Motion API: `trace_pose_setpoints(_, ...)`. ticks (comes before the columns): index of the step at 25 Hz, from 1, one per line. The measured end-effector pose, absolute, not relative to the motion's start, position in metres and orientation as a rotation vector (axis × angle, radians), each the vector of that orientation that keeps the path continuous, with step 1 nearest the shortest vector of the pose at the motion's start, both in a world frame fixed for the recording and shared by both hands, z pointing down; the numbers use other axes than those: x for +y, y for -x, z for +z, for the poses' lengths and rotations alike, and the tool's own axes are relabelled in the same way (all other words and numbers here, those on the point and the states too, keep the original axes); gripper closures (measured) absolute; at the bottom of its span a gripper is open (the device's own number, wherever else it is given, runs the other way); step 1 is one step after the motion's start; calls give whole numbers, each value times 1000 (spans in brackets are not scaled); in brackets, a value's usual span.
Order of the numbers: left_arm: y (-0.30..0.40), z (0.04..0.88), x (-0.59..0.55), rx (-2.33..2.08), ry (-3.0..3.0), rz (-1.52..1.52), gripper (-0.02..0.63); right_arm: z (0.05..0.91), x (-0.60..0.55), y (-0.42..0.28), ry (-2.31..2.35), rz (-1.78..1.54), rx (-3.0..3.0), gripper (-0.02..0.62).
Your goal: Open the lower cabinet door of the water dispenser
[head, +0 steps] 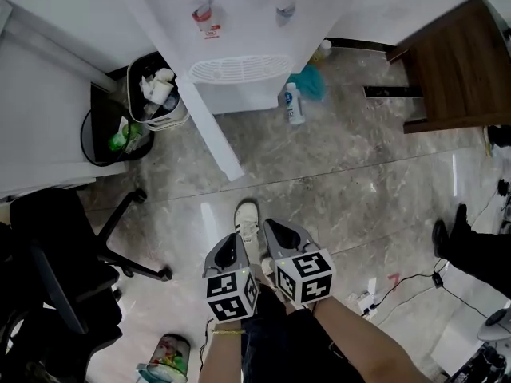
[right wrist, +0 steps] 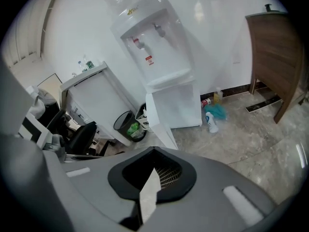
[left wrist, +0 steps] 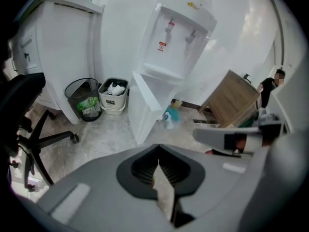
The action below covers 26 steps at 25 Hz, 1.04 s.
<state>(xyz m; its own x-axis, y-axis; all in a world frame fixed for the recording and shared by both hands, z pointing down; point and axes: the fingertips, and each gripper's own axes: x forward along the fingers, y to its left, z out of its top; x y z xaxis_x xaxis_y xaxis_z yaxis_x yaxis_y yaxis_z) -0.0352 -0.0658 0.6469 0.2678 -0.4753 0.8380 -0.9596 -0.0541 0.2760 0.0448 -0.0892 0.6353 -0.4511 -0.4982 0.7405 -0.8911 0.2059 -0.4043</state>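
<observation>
White and tall, the water dispenser [head: 239,22] stands against the far wall. Its lower cabinet door [head: 215,130] is swung wide open, its free edge reaching out over the grey marble floor [head: 343,166] towards the near side. Left of it sit a white bin [head: 160,94] full of rubbish and a black mesh bin [head: 104,138]. A spray bottle [head: 294,104] stands on the floor just right of the dispenser. Farther right is a wooden bench [head: 455,66]. Both grippers hang near the person's body, well apart from the door. The left gripper [head: 231,246] has its fingers clenched together with nothing between them, and so has the right gripper [head: 275,231]. A pale shoe [head: 249,218] shows between them.
</observation>
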Motion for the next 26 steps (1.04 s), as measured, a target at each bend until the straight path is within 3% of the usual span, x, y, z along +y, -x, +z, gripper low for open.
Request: trace_pose_setpoints(26, 15, 635, -60, -1317, -1708, 724, 600, 623, -85, -68, -1333, 1119, -1993, 598)
